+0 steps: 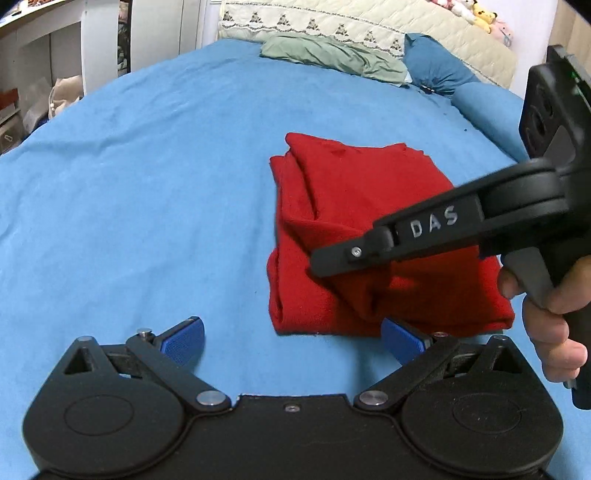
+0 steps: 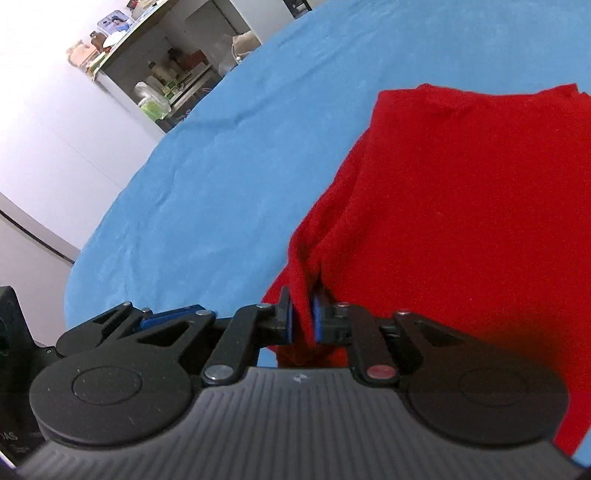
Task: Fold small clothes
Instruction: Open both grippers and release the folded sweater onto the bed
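Note:
A red garment lies partly folded on the blue bed sheet. My left gripper is open and empty, low over the sheet at the garment's near edge; its right blue pad touches the hem. My right gripper is shut on a raised fold of the red garment, with cloth pinched between its blue pads. In the left wrist view the right gripper reaches in from the right over the garment, held by a hand.
A green cloth and a blue pillow lie at the head of the bed, with a cream quilt and soft toys behind. Shelves with clutter stand beyond the bed's left edge.

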